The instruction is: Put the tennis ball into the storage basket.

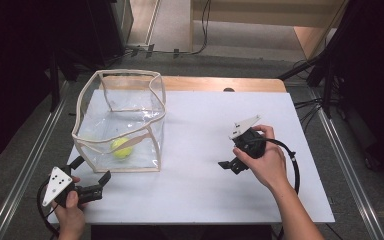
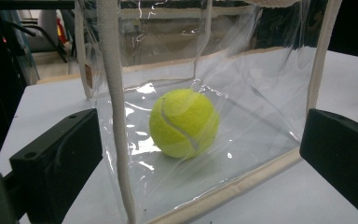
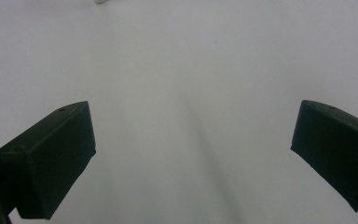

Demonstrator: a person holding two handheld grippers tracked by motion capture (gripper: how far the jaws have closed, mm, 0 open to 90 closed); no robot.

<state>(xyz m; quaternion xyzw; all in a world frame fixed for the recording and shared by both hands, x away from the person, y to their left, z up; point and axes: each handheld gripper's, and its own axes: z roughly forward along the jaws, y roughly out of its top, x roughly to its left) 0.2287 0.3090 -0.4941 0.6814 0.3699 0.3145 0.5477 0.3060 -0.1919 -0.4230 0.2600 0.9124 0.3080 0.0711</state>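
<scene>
The left gripper [image 1: 91,175] sits near the front-left corner of the white tabletop [image 1: 205,200], held low in the person's left hand [image 1: 70,212] with its jaws spread wide and nothing between them. It points toward the clear plastic box-shaped bag with cream fabric edging [image 1: 152,142], which stands upright and open-topped on the left half of the tabletop, close to the left edge. In the left gripper view the bag's near corner seam [image 2: 116,140] rises between the jaws, nearer the left one, and I judge this aim to be a line-up on the bag or on what it holds.

The yellow-green felt tennis ball [image 1: 121,148] rests on the bag's floor toward its front wall. It lies just beyond the left gripper, behind the transparent wall, and from that gripper's camera the ball [image 2: 184,122] sits almost centred between the jaws. The wall stands between jaws and ball, so a reach would probably have to come over the open rim.

The right gripper [image 1: 230,165] hangs over the bare middle-right of the tabletop, tipped downward in the right hand [image 1: 262,162], well apart from the bag. Its jaws are also spread and empty, with plain white surface under them. That looks like a waiting pose, clear of the left side.
</scene>
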